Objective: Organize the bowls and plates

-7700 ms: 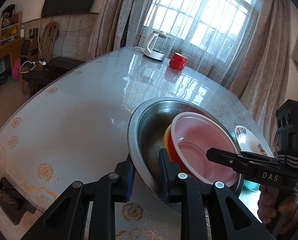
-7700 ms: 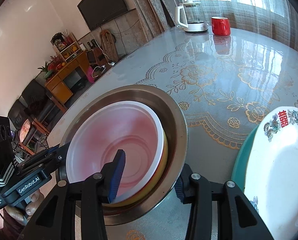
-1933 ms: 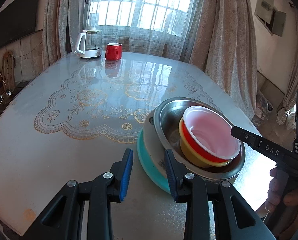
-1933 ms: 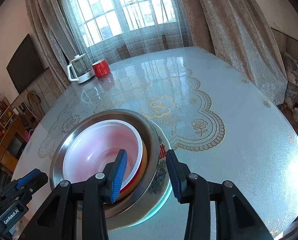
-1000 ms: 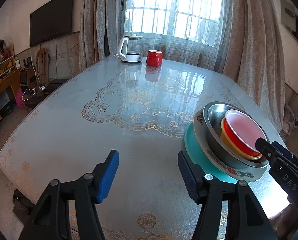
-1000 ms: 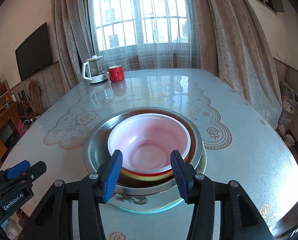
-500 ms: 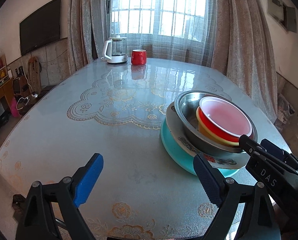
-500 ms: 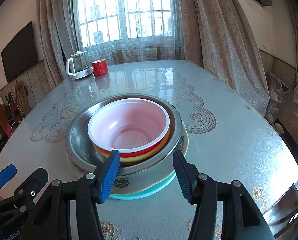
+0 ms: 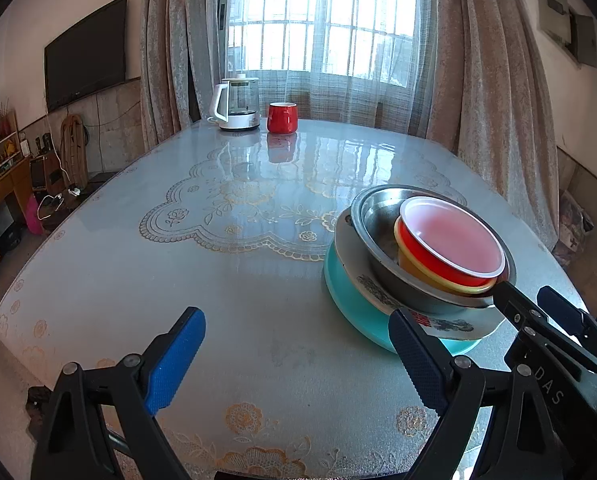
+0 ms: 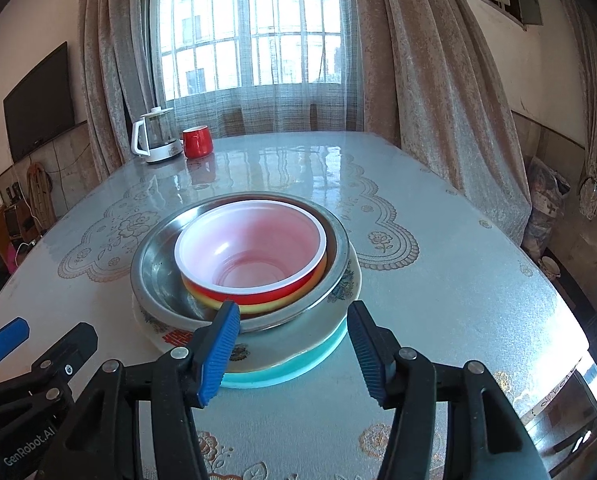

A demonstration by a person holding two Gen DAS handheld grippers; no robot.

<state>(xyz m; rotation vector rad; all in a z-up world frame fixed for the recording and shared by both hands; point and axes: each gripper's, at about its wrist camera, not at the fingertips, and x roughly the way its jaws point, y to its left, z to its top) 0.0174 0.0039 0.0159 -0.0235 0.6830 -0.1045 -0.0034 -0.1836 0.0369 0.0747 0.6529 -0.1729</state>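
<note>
One stack stands on the table: a teal plate (image 10: 298, 368) at the bottom, a white patterned plate (image 10: 340, 296), a steel bowl (image 10: 158, 268), a yellow bowl (image 10: 218, 302), and a red bowl (image 10: 250, 248) with a pale inside on top. The right gripper (image 10: 294, 340) is open just short of the stack's near rim, with nothing between its pads. In the left wrist view the stack (image 9: 450, 240) sits to the right. The left gripper (image 9: 298, 344) is open wide over bare table, left of the teal plate (image 9: 350, 304).
A glass kettle (image 9: 238, 104) and a red mug (image 9: 282, 117) stand at the far end of the table (image 9: 178, 260), by the curtained window. The table's near edge lies just under both grippers. A TV and shelves line the left wall.
The left gripper's jaws have spread much wider and it has drawn back from the stack. The right gripper has also backed off a little, so the stack looks smaller and farther.
</note>
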